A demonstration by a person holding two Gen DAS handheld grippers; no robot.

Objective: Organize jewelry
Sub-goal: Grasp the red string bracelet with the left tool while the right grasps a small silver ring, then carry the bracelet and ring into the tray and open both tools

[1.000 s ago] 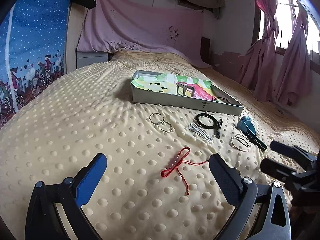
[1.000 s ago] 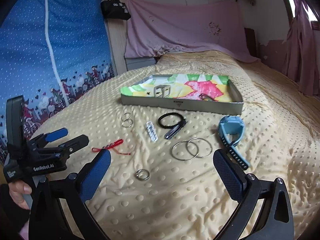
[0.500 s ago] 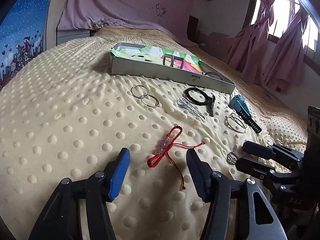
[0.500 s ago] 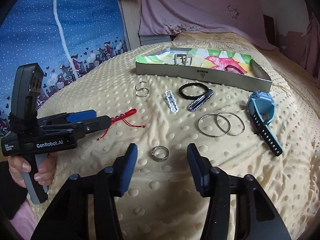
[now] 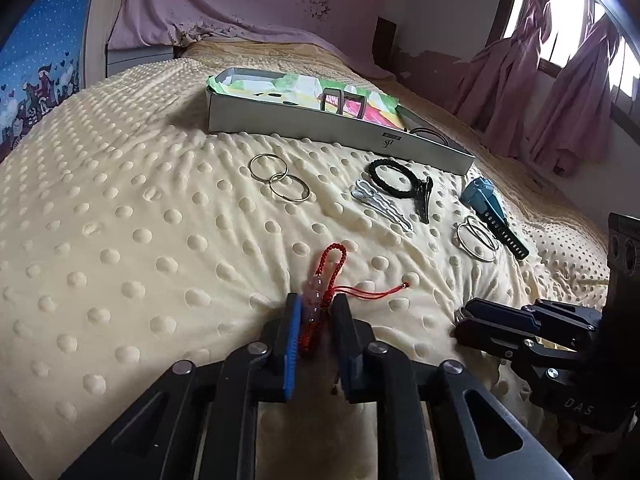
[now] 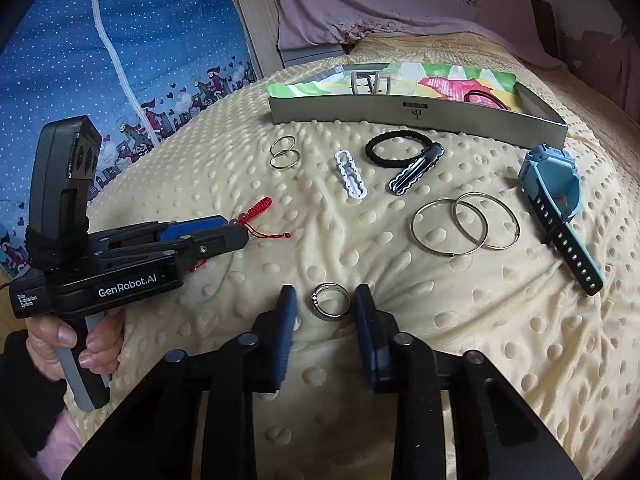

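Jaws of the left gripper (image 5: pixel 316 308) have just closed onto the red bracelet (image 5: pixel 320 300) on the blanket (image 5: pixel 140 240); only the right wrist view shows the right gripper (image 6: pixel 324 300) closing around the ring (image 6: pixel 331 301), pads apparently not yet touching

A dotted cream blanket (image 5: pixel 120 240) covers the bed; pink curtains (image 5: pixel 560 92) hang behind.

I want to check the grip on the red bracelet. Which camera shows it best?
The left wrist view: the red bracelet lies lengthwise between the left gripper, beads visible. In the right wrist view the gripper hides most of it, leaving the loop end.
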